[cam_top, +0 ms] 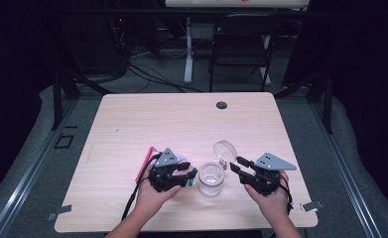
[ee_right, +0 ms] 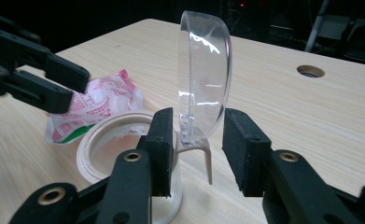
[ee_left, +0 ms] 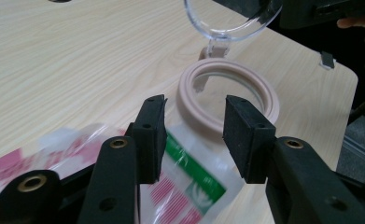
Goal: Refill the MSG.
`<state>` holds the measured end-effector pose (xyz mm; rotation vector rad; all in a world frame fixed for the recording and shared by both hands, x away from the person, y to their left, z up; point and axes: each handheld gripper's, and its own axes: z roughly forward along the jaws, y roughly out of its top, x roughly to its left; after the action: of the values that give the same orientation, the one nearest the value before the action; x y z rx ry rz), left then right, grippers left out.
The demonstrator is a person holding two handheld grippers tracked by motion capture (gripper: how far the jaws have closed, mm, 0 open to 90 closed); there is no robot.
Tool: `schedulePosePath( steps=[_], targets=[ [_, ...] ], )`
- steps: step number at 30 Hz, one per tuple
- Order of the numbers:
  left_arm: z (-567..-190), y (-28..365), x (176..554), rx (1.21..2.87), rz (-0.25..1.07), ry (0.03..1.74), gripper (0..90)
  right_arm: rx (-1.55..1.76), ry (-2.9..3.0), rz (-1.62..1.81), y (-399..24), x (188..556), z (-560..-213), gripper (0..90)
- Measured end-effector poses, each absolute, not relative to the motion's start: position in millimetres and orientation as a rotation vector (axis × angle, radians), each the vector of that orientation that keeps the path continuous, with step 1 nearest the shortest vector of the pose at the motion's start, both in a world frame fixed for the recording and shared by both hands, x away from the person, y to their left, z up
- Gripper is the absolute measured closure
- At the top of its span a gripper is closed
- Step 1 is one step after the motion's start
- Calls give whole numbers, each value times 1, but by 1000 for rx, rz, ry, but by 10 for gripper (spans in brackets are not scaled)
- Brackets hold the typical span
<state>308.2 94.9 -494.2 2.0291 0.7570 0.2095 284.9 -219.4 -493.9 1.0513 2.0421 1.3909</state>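
Clear glass jar [cam_top: 211, 179] with a hinged lid, near the table's [cam_top: 132, 119] front edge.

Your jar has a pale pink sealing ring [ee_left: 227, 93] around its mouth and its round clear lid [ee_right: 203, 77] stands upright. Your left gripper [cam_top: 194, 174] is open over a crinkled pink, white and green plastic packet [ee_left: 189, 179] beside the jar. Your right gripper [cam_top: 234, 165] has its jaws apart either side of the lid's hinge, not pressing it.

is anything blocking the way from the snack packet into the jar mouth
Nothing visible does. The jar has its lid swung upright at the far rim, so the mouth is open, and the packet lies right beside it, by the open left gripper.
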Motion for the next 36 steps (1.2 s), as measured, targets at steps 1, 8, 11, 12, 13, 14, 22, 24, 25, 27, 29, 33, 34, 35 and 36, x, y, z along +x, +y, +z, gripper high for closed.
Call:
schedulePosePath(
  steps=[1, 8, 11, 12, 13, 14, 22, 24, 25, 27, 29, 33, 34, 35, 36],
  targets=[
    [-494, 99, 307, 2027, 212, 757, 573, 1051, 2035, 1391, -220, 283, -494, 618],
    [-505, 130, 293, 2055, 288, 749, 510, 1047, 2009, 1413, -221, 265, -495, 616],
    [-512, 140, 290, 2051, 307, 780, 493, 1003, 2016, 1411, -220, 260, -497, 607],
    [-514, 143, 289, 2055, 322, 785, 487, 996, 2015, 1418, -219, 259, -498, 602],
    [-515, 144, 288, 2051, 318, 794, 476, 993, 2017, 1424, -219, 259, -500, 597],
    [-517, 147, 287, 2045, 315, 792, 475, 993, 2025, 1426, -218, 259, -502, 595],
    [-538, 147, 286, 2120, 339, 818, 451, 1004, 2040, 1451, -217, 259, -510, 578],
    [-541, 144, 287, 2133, 338, 811, 442, 1013, 2035, 1454, -219, 259, -511, 574],
    [-542, 143, 287, 2137, 350, 810, 442, 1016, 2038, 1458, -220, 259, -511, 573],
    [-544, 141, 287, 2154, 382, 800, 427, 1023, 2031, 1462, -221, 259, -512, 570],
    [-545, 140, 287, 2168, 409, 792, 426, 1029, 2031, 1465, -222, 260, -512, 567],
    [-549, 137, 286, 2189, 455, 779, 414, 1033, 2045, 1466, -222, 260, -514, 565],
    [-549, 137, 286, 2189, 455, 779, 411, 1035, 2045, 1467, -222, 260, -514, 564],
    [-549, 137, 286, 2205, 462, 768, 403, 1033, 2045, 1469, -221, 260, -514, 563],
    [-549, 136, 286, 2208, 467, 766, 397, 1031, 2045, 1470, -221, 260, -514, 563]
  ],
)
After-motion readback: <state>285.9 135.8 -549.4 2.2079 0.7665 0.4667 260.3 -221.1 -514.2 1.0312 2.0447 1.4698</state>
